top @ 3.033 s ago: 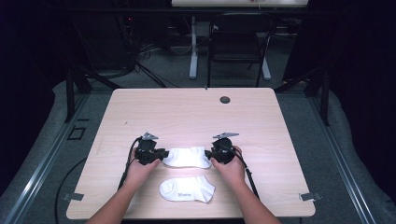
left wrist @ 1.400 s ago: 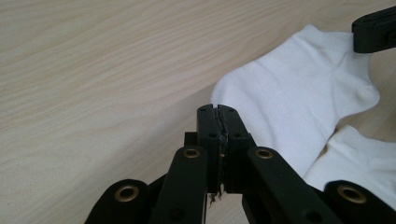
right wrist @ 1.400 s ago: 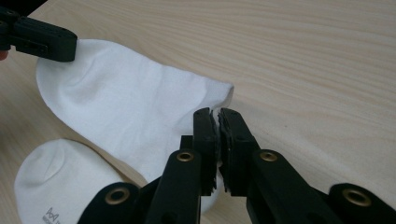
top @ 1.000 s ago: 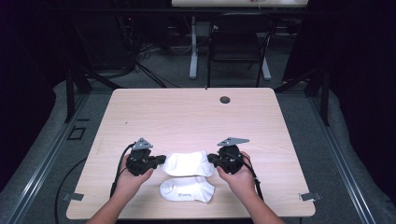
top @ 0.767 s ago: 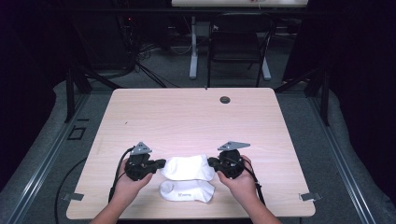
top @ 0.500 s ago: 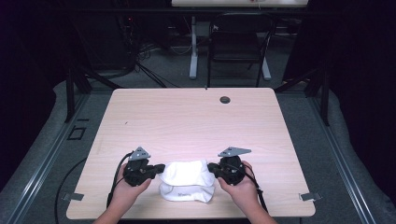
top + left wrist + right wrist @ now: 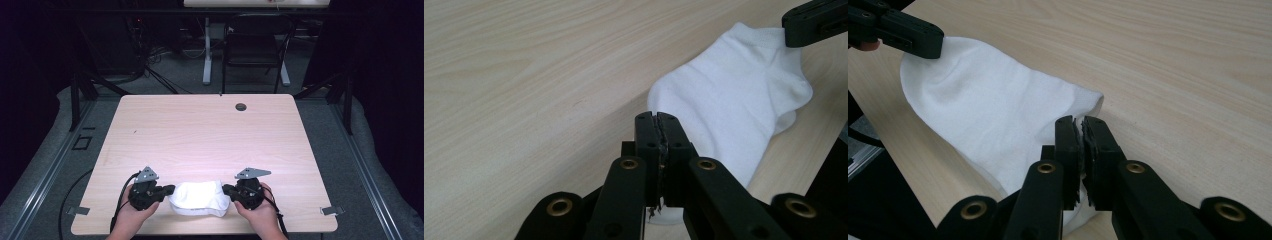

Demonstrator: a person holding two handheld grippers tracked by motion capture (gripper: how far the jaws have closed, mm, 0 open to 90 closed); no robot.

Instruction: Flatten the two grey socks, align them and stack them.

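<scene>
A white ankle sock (image 7: 197, 196) is stretched between my two grippers near the table's front edge. My left gripper (image 7: 168, 189) is shut on its left end and my right gripper (image 7: 227, 190) on its right end. In the left gripper view the shut jaws (image 7: 657, 120) pinch the sock (image 7: 729, 105), whose far end the right gripper (image 7: 814, 22) holds. From the right gripper view the sock (image 7: 983, 105) runs from my shut jaws (image 7: 1079, 122) to the left gripper (image 7: 918, 37). A second white sock (image 7: 200, 212) lies underneath, only its front rim peeking out.
The light wooden table (image 7: 210, 135) has a round dark grommet (image 7: 241, 106) near its far edge. A black chair (image 7: 255, 47) and cables stand on the floor beyond. The front edge is a few centimetres from the socks.
Both grippers have drawn the held sock toward the front edge. It now lies over the second sock, which showed in full before.
</scene>
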